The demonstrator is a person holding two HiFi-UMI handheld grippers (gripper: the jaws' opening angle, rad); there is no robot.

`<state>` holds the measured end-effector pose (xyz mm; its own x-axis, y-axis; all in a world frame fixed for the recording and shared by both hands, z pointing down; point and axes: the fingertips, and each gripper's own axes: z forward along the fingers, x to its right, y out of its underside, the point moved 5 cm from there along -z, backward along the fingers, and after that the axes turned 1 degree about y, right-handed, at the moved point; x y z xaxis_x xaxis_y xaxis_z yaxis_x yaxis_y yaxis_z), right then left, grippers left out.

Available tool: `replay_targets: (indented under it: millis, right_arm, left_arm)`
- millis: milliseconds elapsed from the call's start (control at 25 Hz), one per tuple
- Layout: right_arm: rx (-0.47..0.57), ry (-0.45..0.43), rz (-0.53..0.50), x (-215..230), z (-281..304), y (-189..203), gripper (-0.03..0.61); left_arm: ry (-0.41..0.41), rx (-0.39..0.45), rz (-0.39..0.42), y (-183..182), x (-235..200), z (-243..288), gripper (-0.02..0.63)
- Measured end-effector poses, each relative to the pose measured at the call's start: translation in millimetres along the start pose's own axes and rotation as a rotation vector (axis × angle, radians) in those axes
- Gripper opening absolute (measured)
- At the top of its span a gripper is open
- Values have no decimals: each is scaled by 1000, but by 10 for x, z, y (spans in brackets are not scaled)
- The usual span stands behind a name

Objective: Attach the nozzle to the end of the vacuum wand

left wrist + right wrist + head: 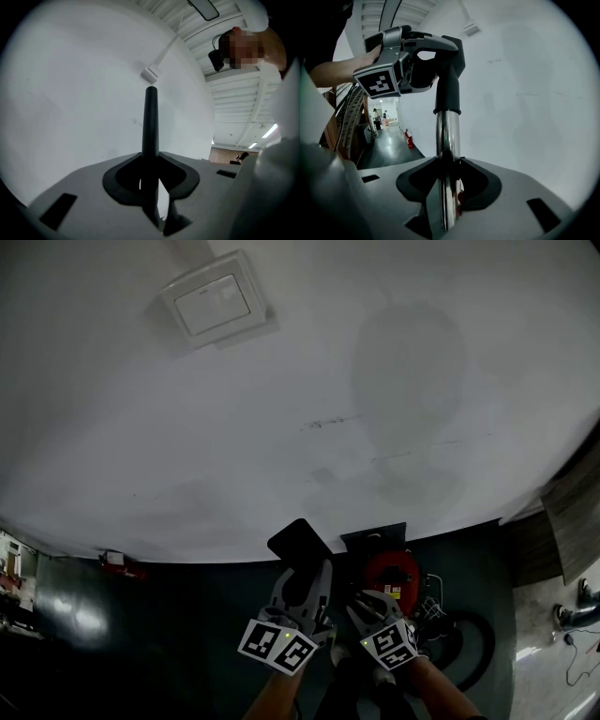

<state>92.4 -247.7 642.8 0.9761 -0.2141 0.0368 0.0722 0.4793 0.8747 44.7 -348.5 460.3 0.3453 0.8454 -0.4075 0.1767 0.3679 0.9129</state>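
Note:
My left gripper [302,585] is shut on the black nozzle [300,545], which pokes up past its jaws toward the white wall. In the left gripper view the nozzle [150,123] stands as a thin dark bar pinched between the jaws of that gripper [152,187]. My right gripper [449,187] is shut on the chrome vacuum wand [447,140]. The nozzle's black collar [448,93] sits over the wand's end, with the left gripper [401,61] clamped on the nozzle above it. In the head view my right gripper [371,604] is close beside the left one.
A white wall [375,381] with a switch plate [214,304] fills most of the view. The red vacuum body [392,576] and a black hose loop [473,652] lie on the dark floor behind my hands. A red fire extinguisher [408,138] stands by the wall.

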Motion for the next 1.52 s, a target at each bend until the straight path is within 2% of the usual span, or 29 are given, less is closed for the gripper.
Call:
replay_targets:
  millis: [200, 400, 600, 720, 920, 1120, 1280, 1520]
  right_arm:
    - [-4, -21, 7, -44, 46, 15, 155]
    - [-6, -38, 35, -92, 101, 22, 156]
    - [-13, -33, 18, -79, 132, 21, 156]
    - [-18, -40, -4, -110, 144, 12, 155]
    - [-26, -36, -15, -70, 182, 12, 155]
    - [-32, -22, 11, 11, 249, -24, 155]
    - [-27, 3, 31, 204, 307, -55, 156]
    - [-17, 13, 47, 458, 449, -84, 155]
  left_arm:
    - [-20, 35, -92, 34, -184, -70, 83]
    - [-49, 57, -117, 41, -250, -140, 83]
    - [-42, 58, -69, 65, -178, -181, 84]
    - [-48, 58, -103, 76, -292, -176, 84]
    - [-42, 60, -115, 85, -340, -123, 84]
    - [-38, 35, -77, 105, -377, -24, 84]
    - [-32, 38, -58, 80, -372, -23, 149]
    - [-38, 6, -19, 27, -345, -193, 150]
